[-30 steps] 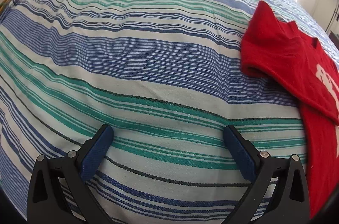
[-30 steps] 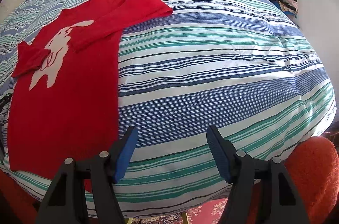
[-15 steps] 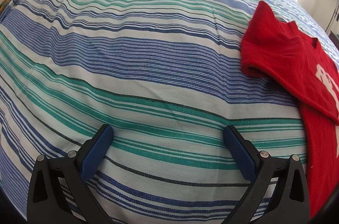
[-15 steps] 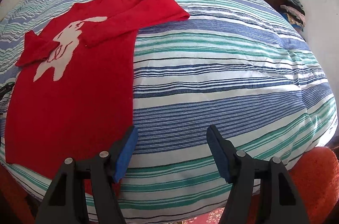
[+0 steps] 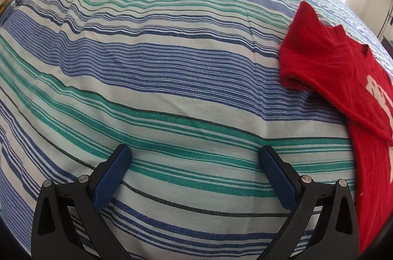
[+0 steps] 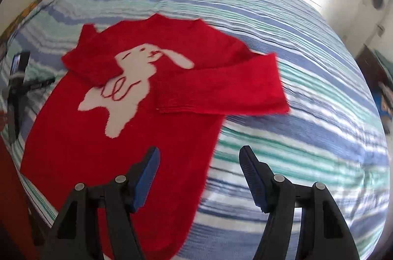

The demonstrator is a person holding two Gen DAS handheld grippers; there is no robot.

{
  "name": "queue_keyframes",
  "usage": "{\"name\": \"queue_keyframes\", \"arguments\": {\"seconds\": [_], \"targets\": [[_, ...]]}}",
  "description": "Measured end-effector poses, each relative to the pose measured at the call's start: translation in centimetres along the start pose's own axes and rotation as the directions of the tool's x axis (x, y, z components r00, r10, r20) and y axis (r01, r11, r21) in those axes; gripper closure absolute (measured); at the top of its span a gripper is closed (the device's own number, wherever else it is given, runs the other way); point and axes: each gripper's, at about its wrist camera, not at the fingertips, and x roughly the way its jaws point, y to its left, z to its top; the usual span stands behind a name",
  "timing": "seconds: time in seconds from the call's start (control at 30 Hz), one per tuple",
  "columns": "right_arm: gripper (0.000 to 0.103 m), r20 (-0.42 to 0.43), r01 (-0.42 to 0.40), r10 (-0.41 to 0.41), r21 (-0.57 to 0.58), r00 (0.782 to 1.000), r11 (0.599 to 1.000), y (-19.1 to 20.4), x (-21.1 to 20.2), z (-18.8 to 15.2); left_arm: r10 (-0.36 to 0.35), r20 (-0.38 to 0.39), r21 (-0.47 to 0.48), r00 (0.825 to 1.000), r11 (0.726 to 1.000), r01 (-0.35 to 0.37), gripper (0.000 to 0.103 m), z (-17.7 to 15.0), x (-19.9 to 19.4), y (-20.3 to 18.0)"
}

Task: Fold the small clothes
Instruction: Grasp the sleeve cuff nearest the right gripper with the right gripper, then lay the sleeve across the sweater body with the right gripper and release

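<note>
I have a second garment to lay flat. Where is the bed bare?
The striped blue, green and white bedspread lies bare everywhere left of the red knitted sweater with a white rabbit, and again beyond the sweater's right sleeve. Only the sweater's own patch is taken.

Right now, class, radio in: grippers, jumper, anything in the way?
Left gripper open, empty, over bare bedspread. Right gripper open, empty, above the red jumper. Jumper flat, both sleeves folded in. Nothing in the way.

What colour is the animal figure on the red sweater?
White, with red line details; the animal figure shows best in the right wrist view.
</note>
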Motion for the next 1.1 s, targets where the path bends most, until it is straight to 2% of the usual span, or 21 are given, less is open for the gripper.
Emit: {"name": "queue_keyframes", "arguments": {"seconds": [0.07, 0.1, 0.17, 0.2, 0.23, 0.27, 0.3, 0.37, 0.4, 0.47, 0.57, 0.63, 0.77, 0.8, 0.83, 0.93, 1.03, 1.1], "targets": [[0.037, -0.026, -0.001, -0.003, -0.16, 1.0, 0.987, 2.2, 3.2, 1.3, 0.0, 0.0, 0.0, 1.0, 1.0, 0.0, 0.0, 0.1, 0.0, 0.1], [0.042, -0.028, 0.016, -0.023, -0.213, 0.999, 0.977, 2.8, 4.7, 1.8, -0.001, 0.0, 0.0, 1.0, 1.0, 0.001, 0.0, 0.1, 0.0, 0.1], [0.042, -0.01, 0.032, -0.036, -0.261, 0.999, 0.965, 3.2, 7.3, 2.5, 0.0, 0.0, 0.001, 1.0, 1.0, 0.0, 0.0, 0.1, 0.0, 0.1], [0.047, 0.008, 0.02, -0.018, -0.264, 1.0, 0.964, 3.1, 8.0, 2.8, 0.0, 0.0, 0.0, 1.0, 1.0, 0.0, 0.0, 0.1, -0.1, 0.2], [0.069, 0.018, -0.01, 0.015, -0.249, 1.0, 0.969, 2.6, 8.5, 3.2, -0.001, 0.0, 0.0, 1.0, 1.0, 0.001, 0.0, 0.1, 0.0, 0.2], [0.085, 0.015, -0.046, 0.05, -0.196, 0.999, 0.98, 1.5, 8.7, 3.7, -0.001, 0.0, 0.0, 1.0, 1.0, 0.001, 0.0, 0.1, -0.1, 0.2], [0.093, 0.033, -0.066, 0.07, -0.124, 0.997, 0.99, 0.1, 8.4, 4.0, 0.0, 0.0, 0.0, 1.0, 1.0, 0.0, 0.0, 0.1, 0.0, 0.2], [0.093, 0.142, -0.105, 0.096, 0.06, 0.985, 0.993, -4.6, 5.9, 3.9, -0.001, 0.0, -0.001, 1.0, 1.0, 0.001, 0.0, 0.1, 0.0, 0.2], [0.093, 0.184, -0.117, 0.085, 0.167, 0.979, 0.979, -7.6, 4.6, 3.2, 0.0, 0.001, -0.001, 1.0, 1.0, 0.0, 0.0, 0.1, 0.0, 0.2], [0.093, 0.25, -0.151, 0.055, 0.382, 0.967, 0.912, -14.3, 2.1, 0.7, 0.001, 0.001, 0.0, 1.0, 1.0, -0.001, 0.0, 0.1, 0.0, 0.2], [0.093, 0.275, -0.145, -0.05, 0.645, 0.96, 0.751, -24.1, -0.4, -5.5, 0.001, 0.001, 0.0, 1.0, 1.0, -0.001, 0.0, 0.1, 0.0, 0.1], [0.093, 0.233, -0.108, -0.106, 0.748, 0.967, 0.655, -29.2, -0.2, -9.1, 0.001, 0.001, 0.0, 1.0, 1.0, -0.001, 0.0, 0.1, 0.0, 0.1], [0.093, 0.216, -0.141, -0.093, 0.852, 0.972, 0.503, -35.2, 2.0, -14.5, 0.0, 0.001, -0.001, 1.0, 1.0, 0.0, 0.0, 0.1, 0.0, 0.1], [0.093, 0.223, -0.153, -0.092, 0.863, 0.97, 0.481, -35.9, 2.1, -15.3, 0.0, 0.002, -0.001, 1.0, 1.0, 0.0, 0.0, 0.1, 0.0, 0.1], [0.093, 0.221, -0.145, -0.107, 0.868, 0.969, 0.475, -36.3, 2.2, -15.6, 0.0, 0.002, -0.001, 1.0, 1.0, 0.0, 0.0, 0.1, 0.0, 0.2], [0.094, 0.181, -0.073, -0.174, 0.867, 0.968, 0.493, -36.6, 1.6, -15.8, 0.0, 0.002, -0.001, 1.0, 1.0, 0.0, 0.0, 0.1, 0.0, 0.1], [0.095, 0.116, 0.006, -0.244, 0.893, 0.963, 0.449, -36.6, 1.1, -16.6, 0.0, 0.002, -0.001, 1.0, 1.0, 0.0, 0.0, 0.1, 0.0, 0.2], [0.096, 0.058, 0.059, -0.256, 0.903, 0.965, 0.425, -36.8, 1.6, -17.3, 0.0, 0.002, -0.001, 1.0, 1.0, 0.0, 0.0, 0.1, 0.0, 0.2]]}}
